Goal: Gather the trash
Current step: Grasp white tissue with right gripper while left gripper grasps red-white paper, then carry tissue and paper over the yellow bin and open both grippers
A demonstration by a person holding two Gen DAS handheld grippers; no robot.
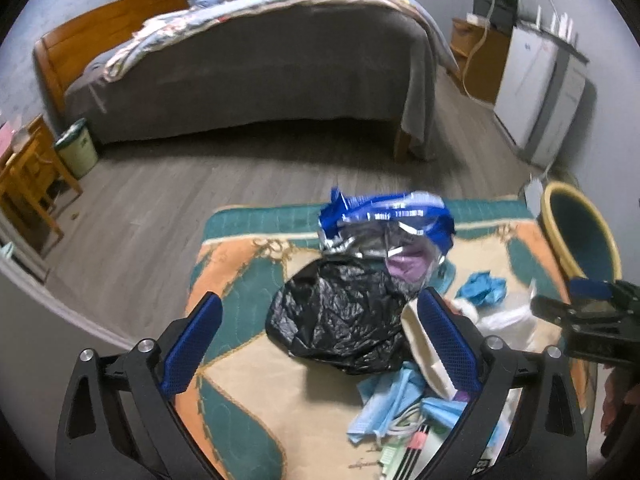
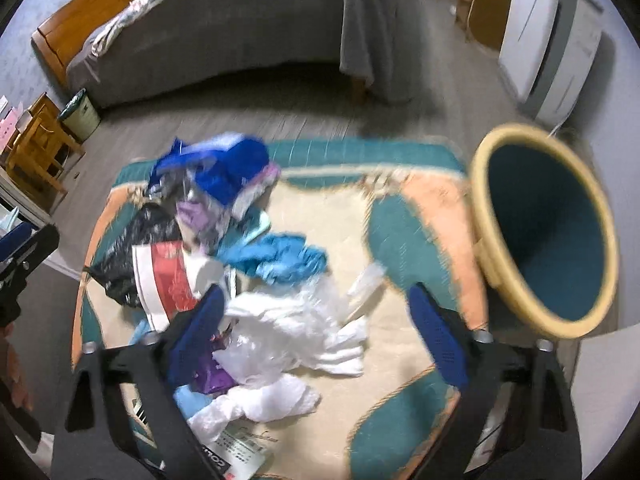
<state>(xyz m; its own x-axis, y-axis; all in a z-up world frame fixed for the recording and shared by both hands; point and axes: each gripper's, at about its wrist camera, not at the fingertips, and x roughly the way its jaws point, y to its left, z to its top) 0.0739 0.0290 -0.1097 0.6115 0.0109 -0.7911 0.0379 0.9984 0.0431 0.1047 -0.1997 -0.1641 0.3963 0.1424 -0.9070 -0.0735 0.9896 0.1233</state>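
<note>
A heap of trash lies on a patterned rug (image 1: 240, 364). It holds a crumpled black plastic bag (image 1: 340, 316), a blue and silver foil wrapper (image 1: 384, 216), blue gloves (image 1: 482, 288) and face masks (image 1: 384, 404). My left gripper (image 1: 320, 340) is open above the black bag. In the right wrist view I see white plastic bags (image 2: 288, 332), the blue gloves (image 2: 280, 260), a red and white packet (image 2: 164, 276) and the black bag (image 2: 132, 252). My right gripper (image 2: 316, 344) is open above the white bags. A yellow bin with a teal inside (image 2: 548, 232) lies tipped at the right.
A bed with a grey cover (image 1: 256, 76) stands behind the rug on a grey wood floor. A small green bin (image 1: 76, 148) and wooden furniture (image 1: 28, 176) stand at the left. A white cabinet (image 1: 540, 92) stands at the right wall.
</note>
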